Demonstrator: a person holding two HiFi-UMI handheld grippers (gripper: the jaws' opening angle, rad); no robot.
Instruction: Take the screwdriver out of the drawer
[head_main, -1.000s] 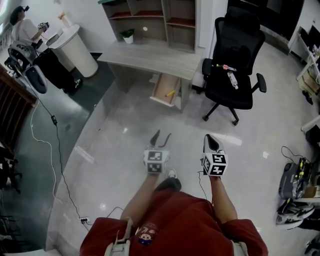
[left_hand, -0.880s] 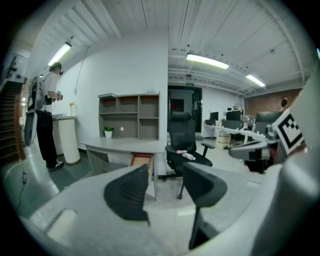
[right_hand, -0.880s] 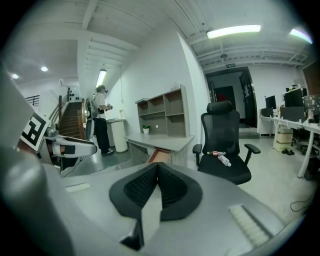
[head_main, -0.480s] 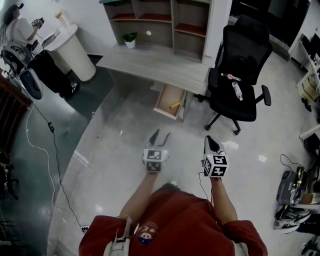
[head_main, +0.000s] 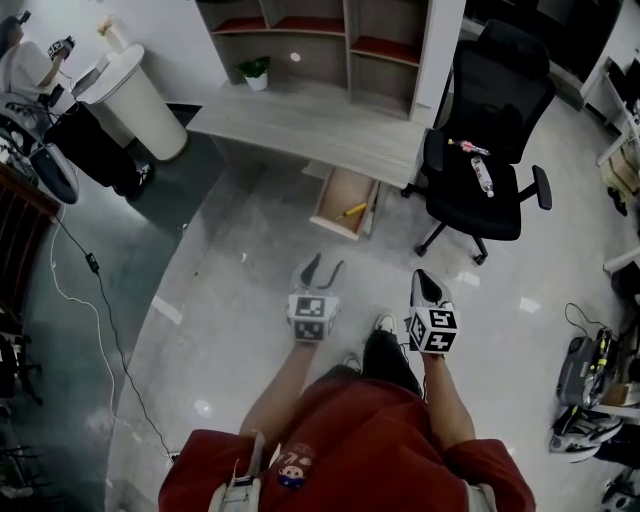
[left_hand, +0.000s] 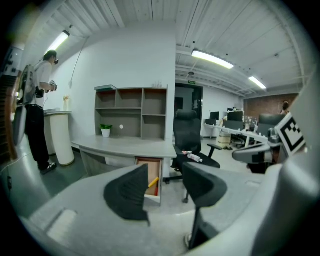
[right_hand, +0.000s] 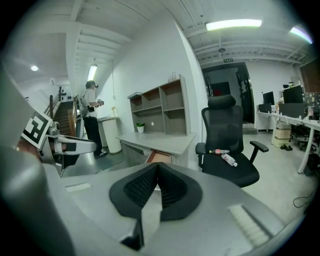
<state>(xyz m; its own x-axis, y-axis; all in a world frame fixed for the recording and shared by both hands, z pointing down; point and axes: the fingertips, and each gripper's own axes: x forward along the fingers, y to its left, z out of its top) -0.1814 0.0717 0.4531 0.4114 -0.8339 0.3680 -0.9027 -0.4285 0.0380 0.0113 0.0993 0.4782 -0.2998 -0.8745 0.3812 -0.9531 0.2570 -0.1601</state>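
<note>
Spotted the screwdriver (head_main: 349, 211): yellow handle, lying in the open drawer (head_main: 334, 226) under the table (head_main: 300, 125), roughly 12 o'clock from both tools. Not touched by anything yet.

Got a step closer than a second ago. Can tell from the drawer sitting lower in the head view, plus a shoe (head_main: 385, 324) swung forward between the arms. So still just the walk-up, no reach started. Probably needs another step or two before any grab.

Holding the left hand-held gripper (head_main: 322, 265) with jaws apart and nothing between them, already lined up with the drawer, seen right through the gap. Keeping the right hand-held gripper (head_main: 424, 279) pressed together, empty.

Plenty of bare floor (head_main: 250, 270) straight ahead. Worth minding the office chair (head_main: 487, 185) at 1 o'clock, parked near the drawer's right side, and the table edge overhanging the back of the drawer. Also a cable (head_main: 95, 275) over at 9 o'clock, well apart from the path.
</note>
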